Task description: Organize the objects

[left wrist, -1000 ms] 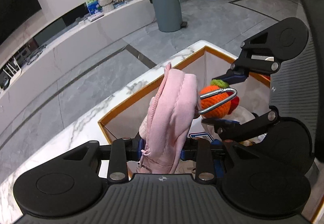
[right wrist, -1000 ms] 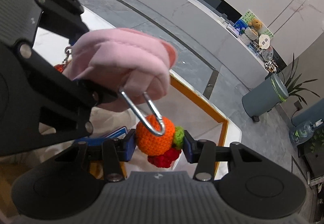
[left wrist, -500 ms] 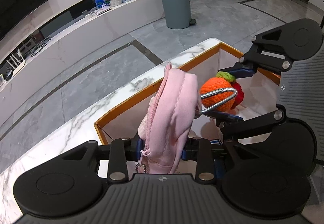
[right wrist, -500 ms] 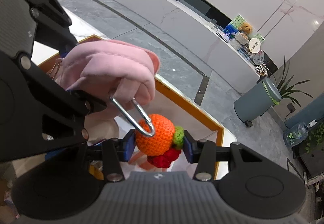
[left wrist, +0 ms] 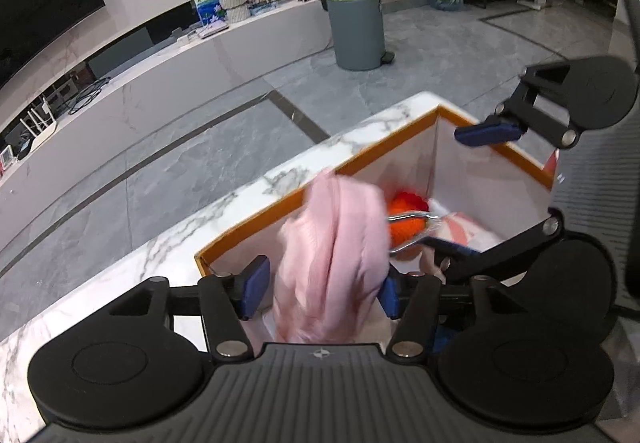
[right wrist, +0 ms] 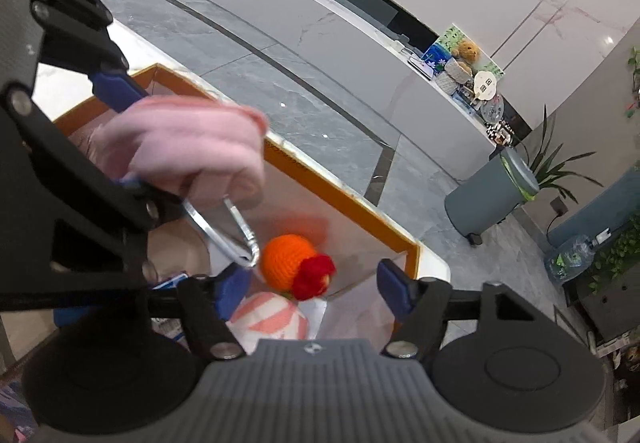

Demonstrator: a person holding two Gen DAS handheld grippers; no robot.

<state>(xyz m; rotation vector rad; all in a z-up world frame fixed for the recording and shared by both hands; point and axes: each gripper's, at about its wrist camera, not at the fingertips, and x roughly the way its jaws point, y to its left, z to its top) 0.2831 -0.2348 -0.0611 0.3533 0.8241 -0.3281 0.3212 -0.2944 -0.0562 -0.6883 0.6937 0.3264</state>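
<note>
A pink fabric pouch [left wrist: 332, 263] hangs blurred between the blue pads of my left gripper [left wrist: 320, 291], whose jaws are opening; the left pad stands clear of it. A silver carabiner [right wrist: 228, 231] links the pouch [right wrist: 184, 147] to an orange crocheted ball [right wrist: 286, 261] with a red tuft. The ball, also blurred, sits loose between the widening pads of my right gripper [right wrist: 312, 291], touching neither. Both things are over the orange-rimmed white box [left wrist: 384, 151]. The ball [left wrist: 404, 211] shows behind the pouch in the left wrist view.
Inside the box [right wrist: 352, 199] lies a pink-and-white striped item [right wrist: 268, 315] among other things. The box stands on a marble tabletop [left wrist: 160, 255] near its edge. Beyond are a grey floor, a grey bin [left wrist: 356, 27] and a long low counter.
Both grippers' jaws have spread apart. The pouch and the orange ball have slipped from the pads and dropped lower toward the box, blurring as they move.
</note>
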